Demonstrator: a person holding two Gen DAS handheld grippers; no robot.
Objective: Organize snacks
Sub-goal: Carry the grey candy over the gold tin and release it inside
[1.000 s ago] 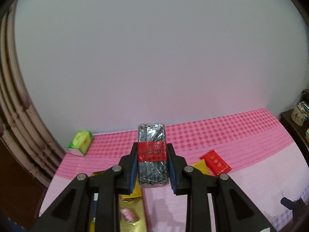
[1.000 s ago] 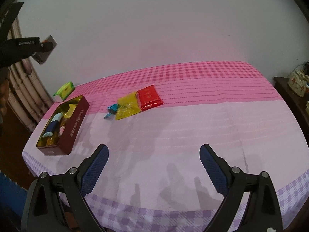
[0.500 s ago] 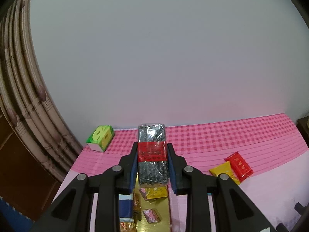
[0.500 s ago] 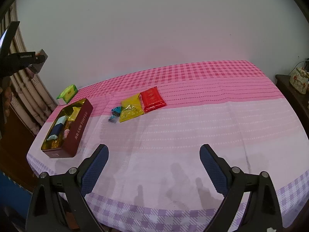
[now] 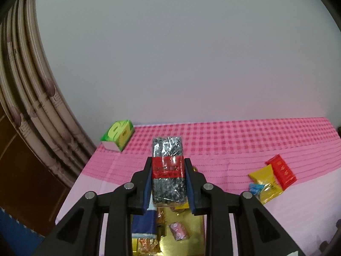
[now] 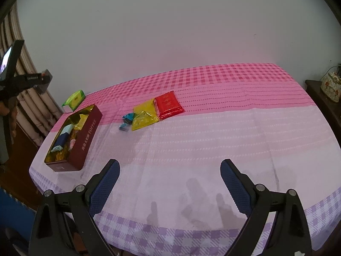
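My left gripper (image 5: 168, 170) is shut on a dark speckled snack pack with a red band (image 5: 168, 170) and holds it in the air above the open toffee tin (image 5: 191, 232). In the right wrist view the same gripper (image 6: 43, 80) hangs high at the far left, above and left of the maroon tin (image 6: 85, 136), which holds several wrapped snacks. A yellow packet (image 6: 143, 117), a red packet (image 6: 169, 104) and a small blue candy (image 6: 127, 119) lie on the pink tablecloth (image 6: 213, 138). My right gripper (image 6: 169, 183) is open and empty above the table's near edge.
A green tissue pack (image 6: 75, 99) lies at the table's back left corner, also in the left wrist view (image 5: 118, 135). Curtains (image 5: 32, 106) hang at the left. A dark side cabinet with a floral jar (image 6: 331, 86) stands at the right.
My left gripper has carried the speckled pack leftward to above the tin; the red and yellow packets slid right in its view. My right gripper stayed open and barely shifted.
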